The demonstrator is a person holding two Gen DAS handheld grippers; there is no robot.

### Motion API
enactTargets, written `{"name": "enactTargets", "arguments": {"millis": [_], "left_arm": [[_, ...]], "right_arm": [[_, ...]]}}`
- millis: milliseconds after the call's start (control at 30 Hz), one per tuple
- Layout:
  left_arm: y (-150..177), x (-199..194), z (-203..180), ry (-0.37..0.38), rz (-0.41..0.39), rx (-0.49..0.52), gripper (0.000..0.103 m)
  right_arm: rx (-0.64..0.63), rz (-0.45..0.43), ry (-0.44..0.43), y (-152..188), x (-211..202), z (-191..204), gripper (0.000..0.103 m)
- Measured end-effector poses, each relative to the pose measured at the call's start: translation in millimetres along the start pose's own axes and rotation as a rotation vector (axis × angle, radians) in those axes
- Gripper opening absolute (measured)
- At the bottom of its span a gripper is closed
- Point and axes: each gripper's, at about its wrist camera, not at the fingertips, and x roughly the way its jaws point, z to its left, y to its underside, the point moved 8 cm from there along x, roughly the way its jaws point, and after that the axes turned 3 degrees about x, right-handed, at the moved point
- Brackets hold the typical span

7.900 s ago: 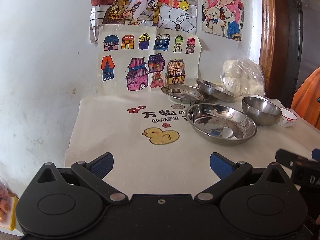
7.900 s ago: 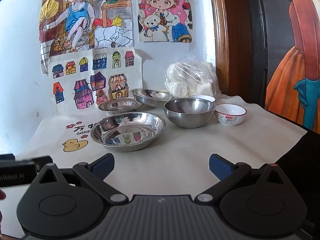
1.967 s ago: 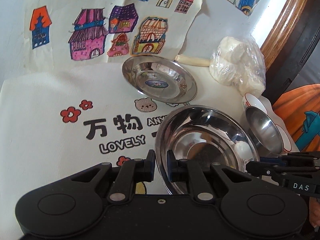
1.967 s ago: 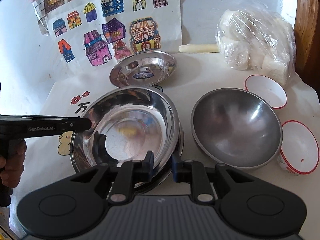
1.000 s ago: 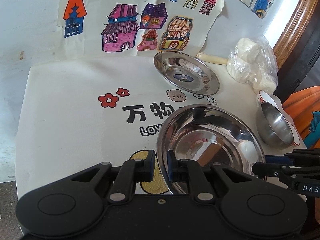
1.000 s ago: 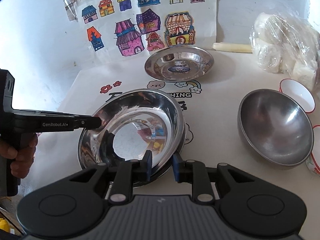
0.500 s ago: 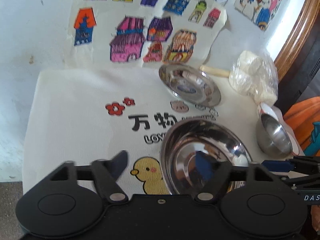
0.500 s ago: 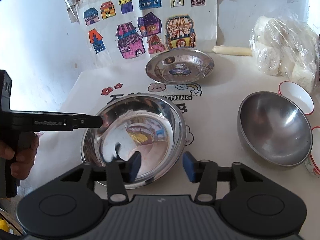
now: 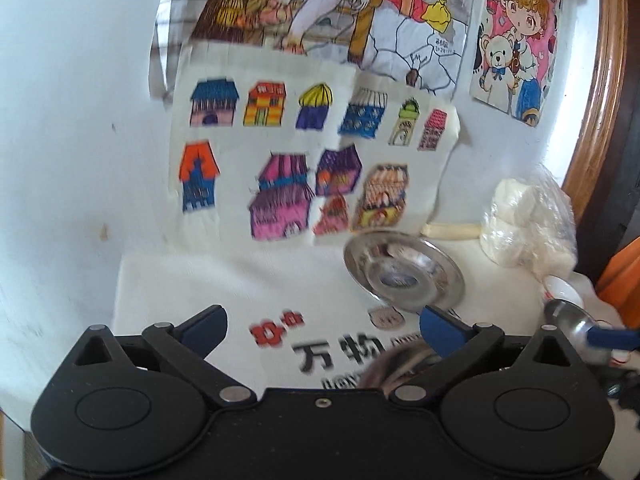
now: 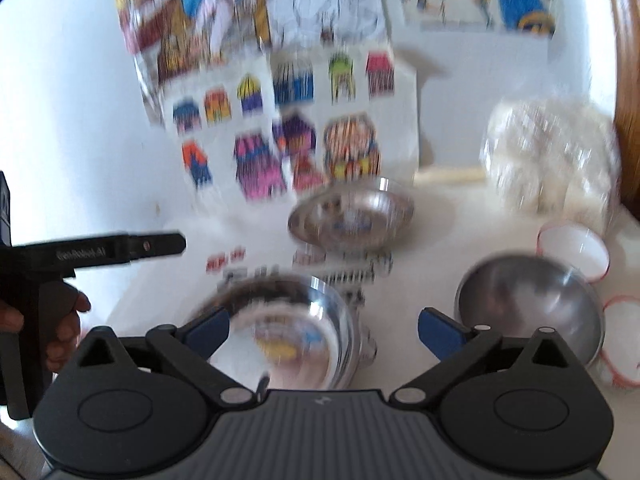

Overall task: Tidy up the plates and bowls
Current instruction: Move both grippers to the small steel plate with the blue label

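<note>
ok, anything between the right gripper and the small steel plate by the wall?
Yes. The large steel plate sits directly ahead of the open right gripper, with the small steel plate beyond it. Go over or around.

Large steel plate (image 10: pixel 288 332) upright near front, small steel plate (image 10: pixel 352 216) behind, steel bowl (image 10: pixel 528 304) right

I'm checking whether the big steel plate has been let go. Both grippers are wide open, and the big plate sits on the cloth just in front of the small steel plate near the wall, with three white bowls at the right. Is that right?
Not quite: the right wrist view shows two white bowls, not three, beside the steel bowl. The rest holds: left gripper and right gripper are wide open, the big plate in front of the small plate.
</note>
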Motion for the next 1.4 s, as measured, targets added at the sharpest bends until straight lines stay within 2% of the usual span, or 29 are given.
{"name": "enactTargets", "arguments": {"millis": [100,200,333,433,533,733,800,967,1167,1233,1400], "left_arm": [[-11.3,4.6,6.8,0.006,-0.007,-0.036,0.102],[-21.0,9.6,11.8,-0.015,-0.022,-0.05,0.102],[-32.1,19.5,14.8,-0.037,-0.033,-0.05,0.102],[-40.9,31.7,18.3,-0.114,-0.026,-0.055,0.102],[-50.7,45.8,21.8,-0.146,-0.027,-0.082,0.102],[-57.6,86.8,15.0,-0.115,0.027,-0.106,0.102],[-55.5,102.1,12.1,-0.08,0.058,-0.113,0.102],[-46.2,127.6,14.3,-0.021,0.109,-0.155,0.102],[-40.0,151.8,11.3,0.001,0.154,-0.147,0.102],[-38.3,158.2,8.0,0.015,0.167,-0.15,0.102],[-34.3,166.3,-1.0,0.066,0.185,-0.162,0.102]], "right_arm": [[-0.021,-0.088,0.02,-9.1,-4.4,0.0,0.103],[-0.034,-0.128,0.045,-17.7,-4.8,-3.0,0.103],[-0.012,-0.143,0.072,-25.5,5.2,-11.9,0.103],[0.017,-0.139,0.079,-28.7,18.5,-18.2,0.103],[0.024,-0.142,0.104,-32.2,34.9,-22.0,0.103],[0.059,-0.116,0.113,-44.2,70.8,-26.9,0.103],[0.065,-0.08,0.132,-47.7,86.9,-30.3,0.103],[0.124,-0.008,0.1,-49.8,117.4,-36.7,0.102],[0.136,0.021,0.107,-49.2,140.6,-41.4,0.102],[0.148,0.033,0.111,-49.2,146.1,-44.2,0.099],[0.165,0.064,0.125,-44.6,157.5,-47.3,0.081]]}}
